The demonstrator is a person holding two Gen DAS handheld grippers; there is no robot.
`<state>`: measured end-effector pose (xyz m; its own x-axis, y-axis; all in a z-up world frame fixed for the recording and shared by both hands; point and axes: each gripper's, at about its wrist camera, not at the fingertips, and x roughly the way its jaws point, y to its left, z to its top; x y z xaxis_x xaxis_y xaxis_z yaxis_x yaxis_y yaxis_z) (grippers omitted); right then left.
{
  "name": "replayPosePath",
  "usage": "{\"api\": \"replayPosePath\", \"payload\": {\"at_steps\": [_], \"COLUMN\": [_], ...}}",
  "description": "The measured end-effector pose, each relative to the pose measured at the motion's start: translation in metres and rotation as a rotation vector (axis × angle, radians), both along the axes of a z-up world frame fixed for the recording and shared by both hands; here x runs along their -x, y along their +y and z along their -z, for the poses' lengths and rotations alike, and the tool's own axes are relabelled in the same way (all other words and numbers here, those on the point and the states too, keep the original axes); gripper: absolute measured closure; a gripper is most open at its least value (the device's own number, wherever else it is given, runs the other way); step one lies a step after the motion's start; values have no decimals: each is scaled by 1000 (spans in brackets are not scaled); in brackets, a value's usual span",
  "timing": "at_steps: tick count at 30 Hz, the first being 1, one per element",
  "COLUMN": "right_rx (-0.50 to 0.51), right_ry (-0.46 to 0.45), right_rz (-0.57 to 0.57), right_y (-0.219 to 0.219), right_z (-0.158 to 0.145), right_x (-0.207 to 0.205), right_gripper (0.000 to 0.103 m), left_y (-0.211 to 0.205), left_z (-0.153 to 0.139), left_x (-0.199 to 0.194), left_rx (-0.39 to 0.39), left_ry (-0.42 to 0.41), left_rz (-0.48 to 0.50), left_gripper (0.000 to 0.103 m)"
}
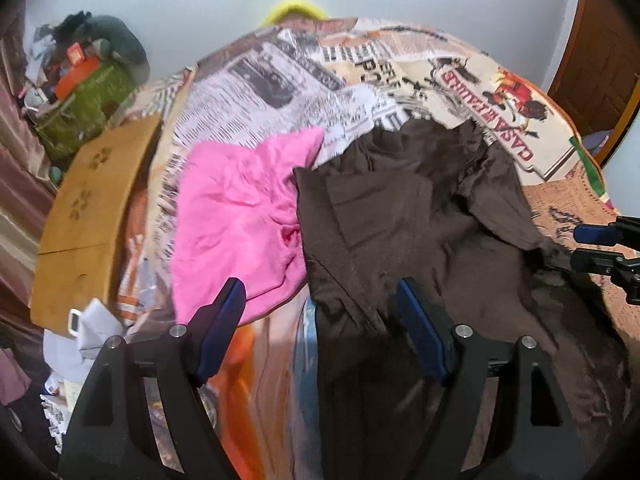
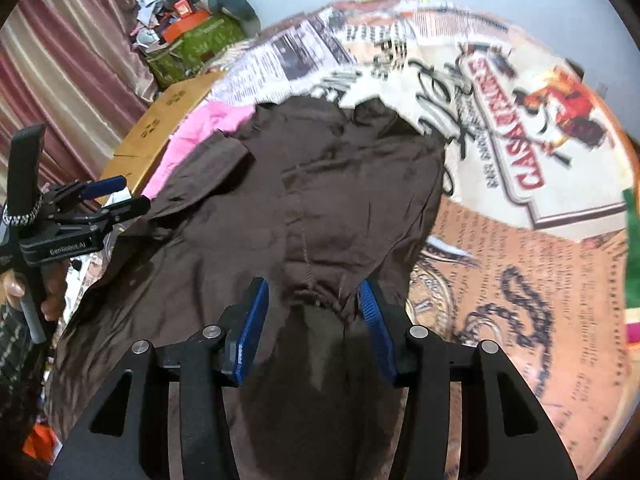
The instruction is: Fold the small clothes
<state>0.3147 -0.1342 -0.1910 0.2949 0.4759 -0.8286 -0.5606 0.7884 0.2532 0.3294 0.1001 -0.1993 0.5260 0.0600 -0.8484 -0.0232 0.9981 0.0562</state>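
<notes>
A dark brown garment (image 1: 420, 220) lies spread and wrinkled on a bed covered with a newspaper-print sheet (image 1: 260, 92). A pink garment (image 1: 240, 216) lies crumpled beside it on the left. My left gripper (image 1: 320, 292) is open above the near edge of both garments, holding nothing. In the right wrist view the brown garment (image 2: 312, 184) fills the middle. My right gripper (image 2: 314, 292) is open, its blue pads either side of a bunched fold at the garment's near edge. The left gripper (image 2: 124, 196) shows at the left. The right gripper (image 1: 588, 248) shows at the right edge of the left wrist view.
A cardboard box (image 1: 92, 208) stands left of the bed, with a green bag (image 1: 84, 108) full of clutter behind it. Striped curtains (image 2: 60, 64) hang at left. A wooden door (image 1: 596, 52) is at far right. Loose white cloth and clutter (image 1: 92, 336) lie at the bed's near left.
</notes>
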Motion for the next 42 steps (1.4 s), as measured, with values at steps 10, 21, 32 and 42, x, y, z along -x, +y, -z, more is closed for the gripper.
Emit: {"api": "replayPosePath", "payload": {"at_steps": [10, 21, 32, 42], "right_rx": [13, 49, 116, 101], "right_ry": [-155, -129, 9, 51], "right_rz": [1, 62, 114, 98], "right_y": [-19, -63, -105, -108], "right_z": [-52, -48, 6, 28], "right_x": [66, 141, 194, 203], "right_gripper": [56, 56, 56, 60], "left_y": [2, 1, 2, -15], "left_z": [-49, -32, 1, 0], "left_x": [72, 171, 244, 259], "left_rx": [-27, 10, 140, 206], "left_ry": [-66, 23, 123, 127], "left_rz": [-23, -25, -55, 2], "left_gripper": [25, 23, 23, 73]}}
